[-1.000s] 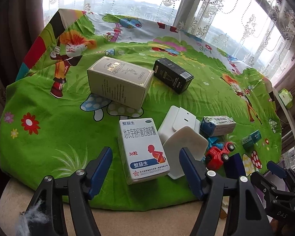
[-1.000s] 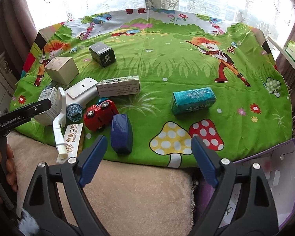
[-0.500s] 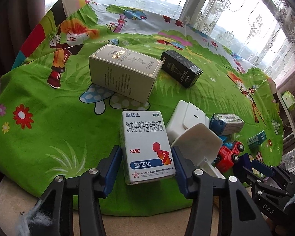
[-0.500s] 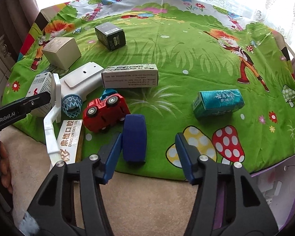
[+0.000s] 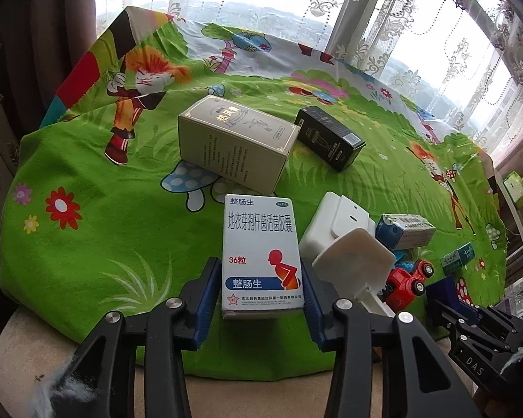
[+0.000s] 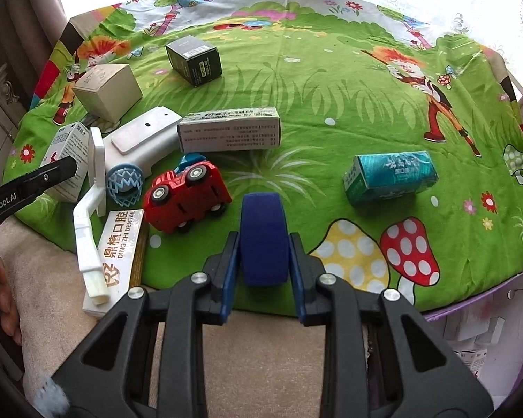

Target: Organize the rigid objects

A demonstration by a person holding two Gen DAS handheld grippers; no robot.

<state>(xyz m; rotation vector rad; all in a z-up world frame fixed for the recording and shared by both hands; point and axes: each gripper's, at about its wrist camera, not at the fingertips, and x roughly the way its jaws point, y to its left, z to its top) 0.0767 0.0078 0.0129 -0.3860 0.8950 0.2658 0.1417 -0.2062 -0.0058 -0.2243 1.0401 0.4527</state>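
With both sets of fingers having narrowed from wide open a second ago, the left gripper [image 5: 261,294] now clamps the white medicine box [image 5: 261,254] near the front edge of the green cartoon cloth [image 5: 87,237], and the right gripper [image 6: 263,254] clamps the dark blue case [image 6: 263,237] beside the red toy car [image 6: 186,196], so both items appear ready for lifting (neither is clearly raised yet). Legible text, left to right: "36粒" and "整肠生" on the white medicine box, "GenRobot.AI" on the left gripper's arm in the right view, and "DING ZHI DENTAL" on the flat white carton [image 6: 122,247].
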